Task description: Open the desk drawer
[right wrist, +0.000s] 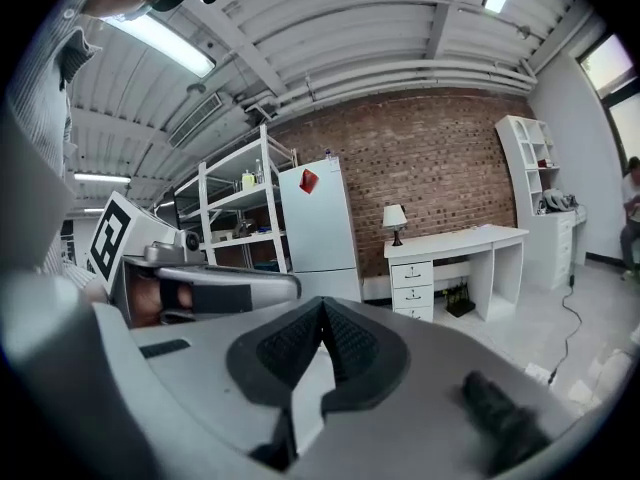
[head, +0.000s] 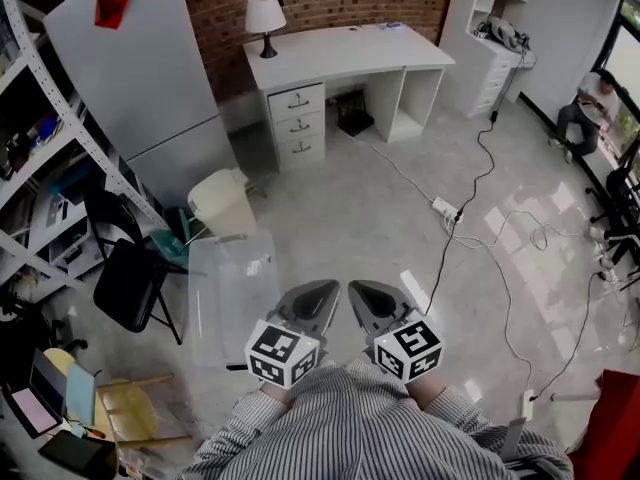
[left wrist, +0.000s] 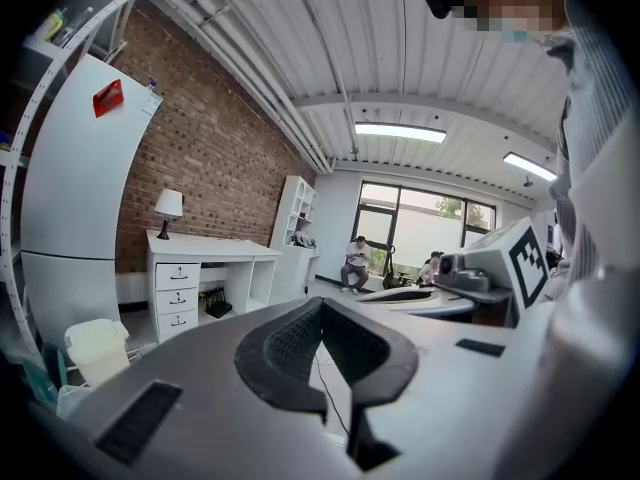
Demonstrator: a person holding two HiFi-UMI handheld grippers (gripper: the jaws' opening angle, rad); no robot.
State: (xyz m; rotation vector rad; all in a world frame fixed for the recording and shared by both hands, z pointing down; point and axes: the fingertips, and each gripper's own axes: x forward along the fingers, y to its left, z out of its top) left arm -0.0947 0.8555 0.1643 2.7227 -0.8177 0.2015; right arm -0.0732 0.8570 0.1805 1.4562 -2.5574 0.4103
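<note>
A white desk (head: 350, 53) stands against the brick wall at the far side of the room, with a stack of three drawers (head: 297, 125) under its left end; all three are closed. The same desk (left wrist: 215, 256) shows small in the left gripper view, and the desk (right wrist: 470, 243) with its drawers (right wrist: 412, 288) shows in the right gripper view. My left gripper (head: 322, 290) and right gripper (head: 356, 290) are held side by side close to my body, far from the desk. Both are shut with nothing between their jaws.
A lamp (head: 265, 20) stands on the desk's left end. A white fridge (head: 140, 68) and metal shelving (head: 30, 168) fill the left. A waste bin (head: 223, 201), a clear plastic box (head: 232, 288) and a black chair (head: 130, 283) stand ahead left. Cables and a power strip (head: 444, 208) cross the floor. A person (head: 585, 113) sits at the right.
</note>
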